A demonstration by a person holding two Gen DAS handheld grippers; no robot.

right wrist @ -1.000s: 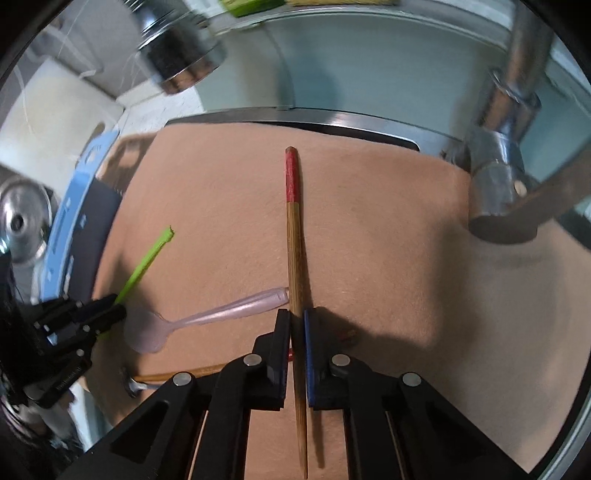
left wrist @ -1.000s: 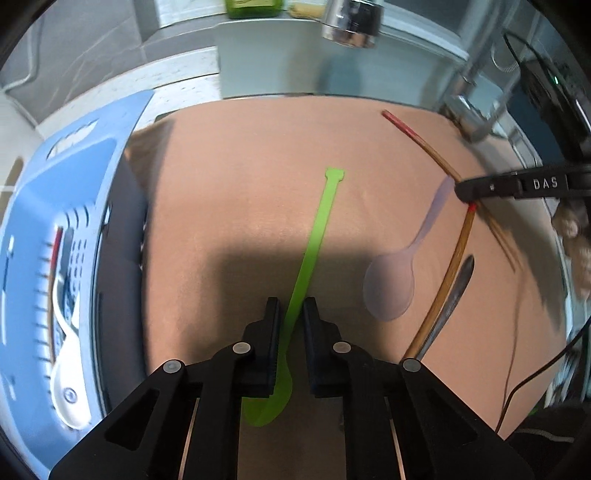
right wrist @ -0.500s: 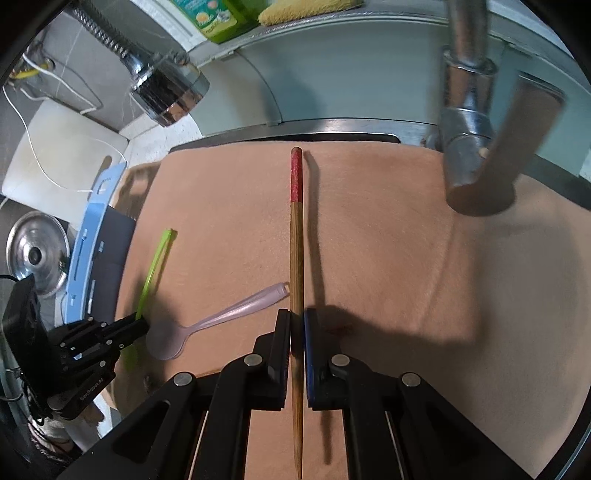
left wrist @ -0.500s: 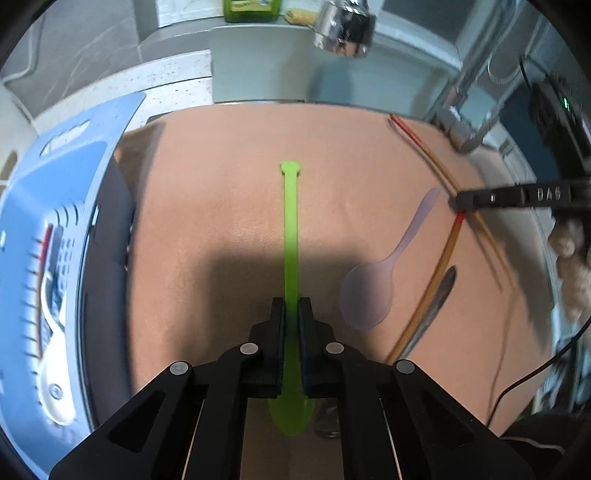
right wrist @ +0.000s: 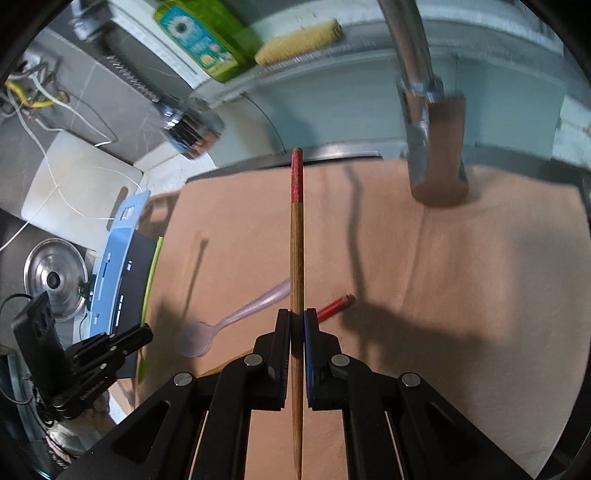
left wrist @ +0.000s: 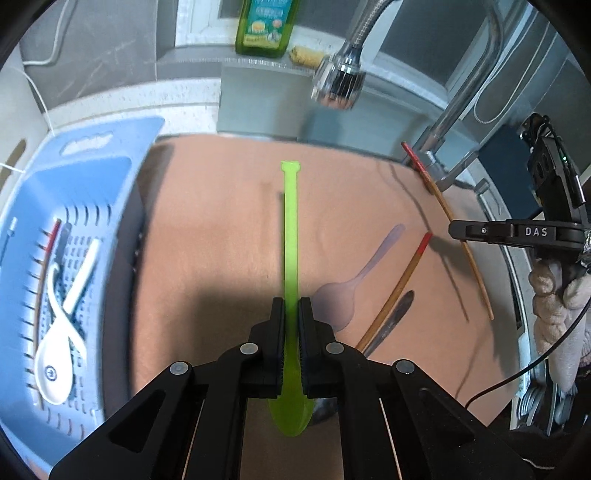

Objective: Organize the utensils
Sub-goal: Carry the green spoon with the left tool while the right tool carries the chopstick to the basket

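The left gripper [left wrist: 291,306] pinches the green spoon [left wrist: 290,236] by its handle, above the brown mat [left wrist: 221,240]. The right gripper [right wrist: 297,317] pinches a red-tipped chopstick [right wrist: 296,240]. On the mat lie a pale purple spoon [left wrist: 347,291] and a second chopstick [left wrist: 400,280]. The blue basket [left wrist: 122,177] beside the mat holds a white spoon [left wrist: 55,354].

The letters "DAS" stand in white on the black right gripper [left wrist: 456,232] (seen from the left wrist). The green bottle [left wrist: 266,26] carries a printed label, and the white spoon [left wrist: 55,363] a small round blue mark, neither legible.
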